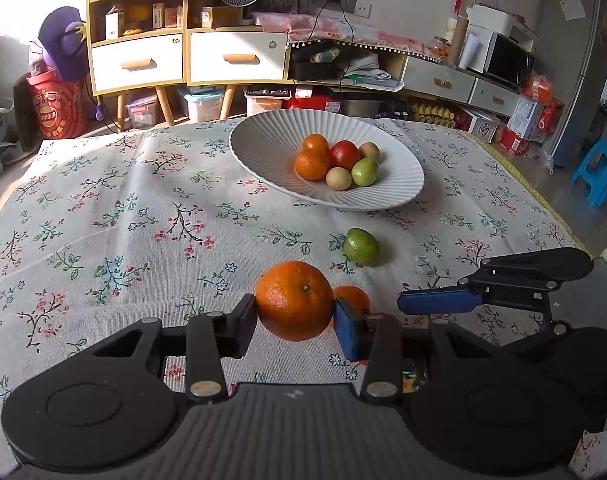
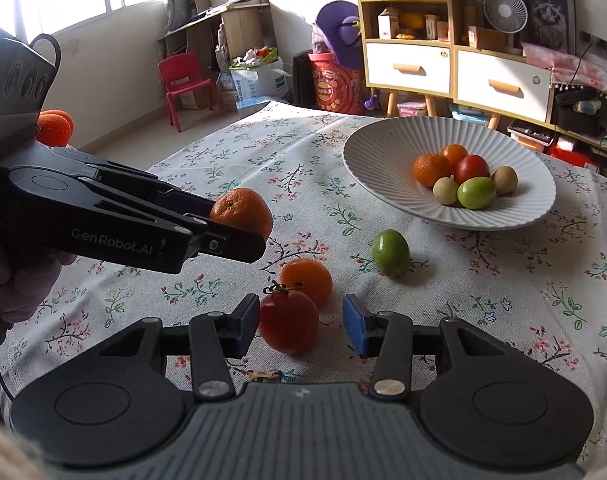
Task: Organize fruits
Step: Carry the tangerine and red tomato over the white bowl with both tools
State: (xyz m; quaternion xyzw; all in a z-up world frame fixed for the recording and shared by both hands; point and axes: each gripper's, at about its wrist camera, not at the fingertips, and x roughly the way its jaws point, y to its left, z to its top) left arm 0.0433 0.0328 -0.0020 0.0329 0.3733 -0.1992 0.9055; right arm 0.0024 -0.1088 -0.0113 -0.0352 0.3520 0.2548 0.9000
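A table covered with a floral tablecloth (image 2: 483, 300) carries a white ribbed plate (image 2: 383, 160) (several fruits inside). Directly on the cloth lie a green fruit (image 2: 390, 253), a small orange (image 2: 308, 281) and a red tomato (image 2: 289, 322).

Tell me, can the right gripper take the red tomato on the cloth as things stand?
Probably yes. The right gripper is open, with the tomato already between its pads. An orange lies just behind the tomato, but not in the closing path.
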